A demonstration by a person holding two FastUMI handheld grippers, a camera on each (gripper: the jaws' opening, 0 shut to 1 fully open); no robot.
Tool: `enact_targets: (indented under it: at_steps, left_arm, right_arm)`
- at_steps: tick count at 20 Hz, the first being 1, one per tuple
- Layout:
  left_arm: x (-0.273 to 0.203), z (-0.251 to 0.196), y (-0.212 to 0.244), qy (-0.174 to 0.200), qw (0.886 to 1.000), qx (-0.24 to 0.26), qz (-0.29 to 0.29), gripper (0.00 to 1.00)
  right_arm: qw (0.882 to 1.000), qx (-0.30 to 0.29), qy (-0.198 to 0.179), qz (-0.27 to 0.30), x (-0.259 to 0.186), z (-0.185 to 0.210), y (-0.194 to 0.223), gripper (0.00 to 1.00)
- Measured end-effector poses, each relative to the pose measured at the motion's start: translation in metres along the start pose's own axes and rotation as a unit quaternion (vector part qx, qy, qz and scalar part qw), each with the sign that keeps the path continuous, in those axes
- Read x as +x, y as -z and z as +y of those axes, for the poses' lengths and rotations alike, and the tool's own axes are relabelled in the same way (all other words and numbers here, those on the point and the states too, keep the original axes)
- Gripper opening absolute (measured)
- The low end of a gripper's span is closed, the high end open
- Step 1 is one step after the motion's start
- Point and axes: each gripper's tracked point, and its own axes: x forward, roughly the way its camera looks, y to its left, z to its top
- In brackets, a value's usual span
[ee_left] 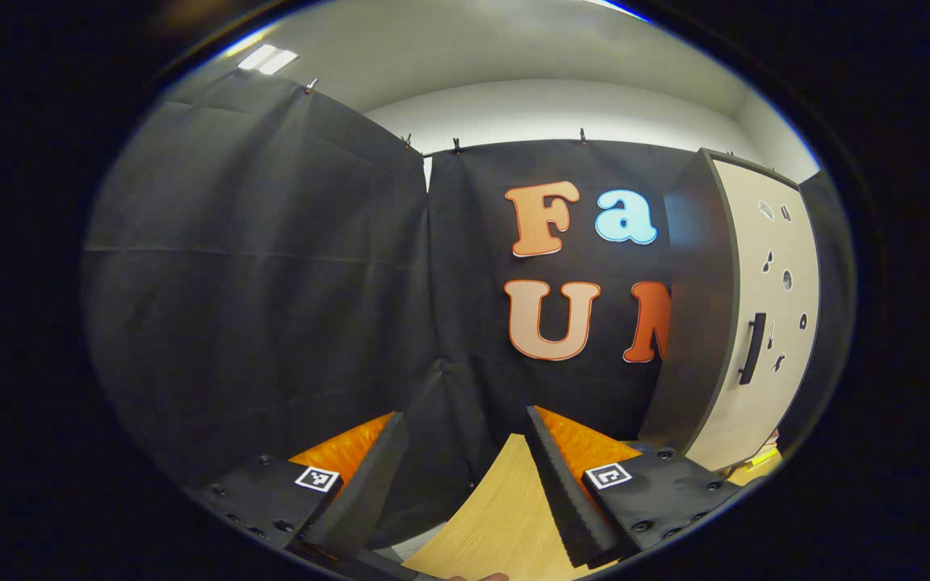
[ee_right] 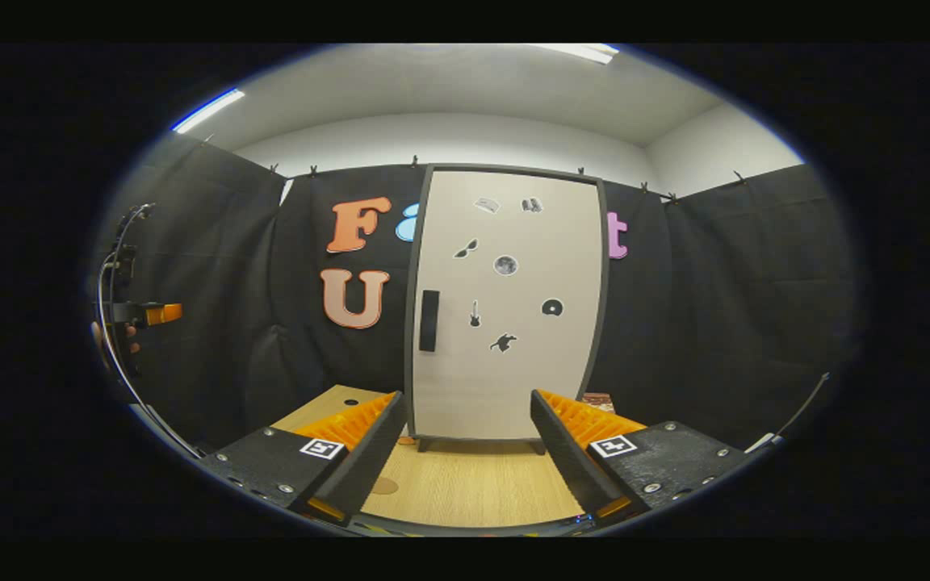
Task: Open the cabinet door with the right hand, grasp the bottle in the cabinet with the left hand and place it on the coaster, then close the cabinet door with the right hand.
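The right gripper [ee_right: 465, 452], fingers apart, faces the closed cabinet door [ee_right: 513, 355] at frame centre, lined up toward its handle [ee_right: 429, 320]; the left gripper [ee_left: 465, 484], fingers apart, waits; the bottle is presumably hidden behind the door.

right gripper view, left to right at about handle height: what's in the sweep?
Left gripper, held in a hand at the far left → black cloth wall → door handle → stickers on the shut cabinet door → black cloth wall again.
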Motion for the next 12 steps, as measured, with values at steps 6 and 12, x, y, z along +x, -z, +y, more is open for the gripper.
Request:
enact_targets:
  at_steps: [6,12]
  left_arm:
    - [-0.024,-0.109,0.077,0.106,0.986,-0.086,0.098,0.97]
    - [-0.047,-0.155,0.051,0.121,0.992,-0.009,0.034,0.94]
  right_arm:
    - [1.000,0.007,-0.006,0.006,-0.001,0.011,0.003,0.95]
    - [1.000,0.028,-0.011,0.002,0.001,0.035,0.009,0.97]
